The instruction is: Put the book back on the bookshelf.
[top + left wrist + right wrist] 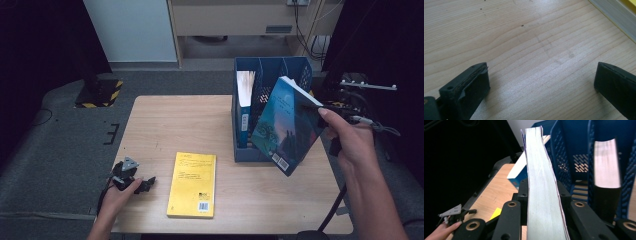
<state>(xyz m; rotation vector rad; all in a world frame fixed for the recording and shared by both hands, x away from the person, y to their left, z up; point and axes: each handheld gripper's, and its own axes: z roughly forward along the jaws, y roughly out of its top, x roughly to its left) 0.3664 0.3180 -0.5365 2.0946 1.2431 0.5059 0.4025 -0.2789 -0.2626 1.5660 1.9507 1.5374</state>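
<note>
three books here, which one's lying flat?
The yellow book, flat on the table. The blue-covered book is clamped in the right gripper; the third book stands in the blue file holder.

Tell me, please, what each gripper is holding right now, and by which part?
The right gripper clamps the blue book by its page edge, lifted off the table. The left gripper is open, holding nothing.

My left gripper [148, 183] rests low at the near left, its jaws spread wide apart, my left hand [120, 196] wrapped round it. My right hand [350, 140] is raised at the far right, its right gripper [541, 195] clamped tight.
</note>
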